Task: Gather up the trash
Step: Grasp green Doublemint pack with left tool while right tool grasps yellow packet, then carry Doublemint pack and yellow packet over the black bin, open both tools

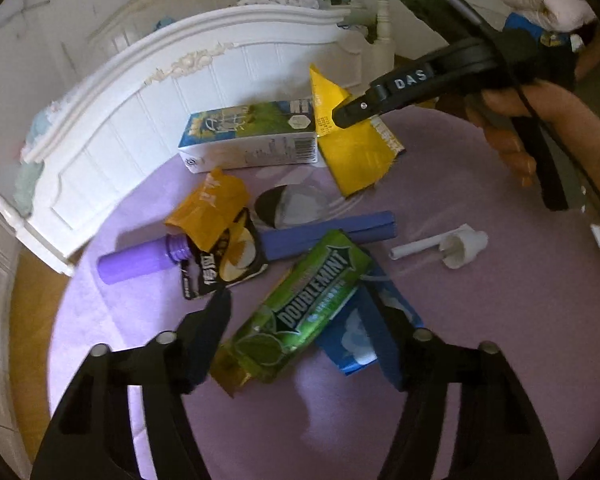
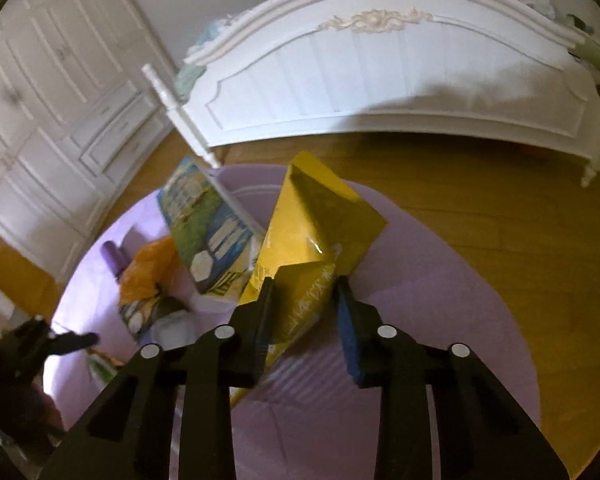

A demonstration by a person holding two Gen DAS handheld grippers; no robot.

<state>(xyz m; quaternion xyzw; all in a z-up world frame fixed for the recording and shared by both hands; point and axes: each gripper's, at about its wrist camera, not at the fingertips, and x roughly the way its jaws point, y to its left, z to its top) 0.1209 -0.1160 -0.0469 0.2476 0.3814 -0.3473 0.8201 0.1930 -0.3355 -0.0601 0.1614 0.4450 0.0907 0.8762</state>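
Litter lies on a round purple mat (image 1: 460, 340). A green Doublemint pack (image 1: 300, 312) sits between the fingers of my left gripper (image 1: 300, 304), which stands open around it; the right finger overlaps a blue packet (image 1: 360, 336). My right gripper (image 2: 304, 292) is shut on a crumpled yellow bag (image 2: 312, 220). The left wrist view shows the same right gripper (image 1: 346, 114) pinching the yellow bag (image 1: 360, 152) at its upper edge. Beside the bag lies a blue-and-green carton (image 1: 252, 140).
Also on the mat are a purple bottle (image 1: 136, 266), an orange wrapper (image 1: 208, 208), a black wrapper (image 1: 232, 264), a blue strip (image 1: 340, 228) and a white nozzle (image 1: 452, 246). A white bed footboard (image 2: 380, 80) stands behind on the wood floor (image 2: 500, 208).
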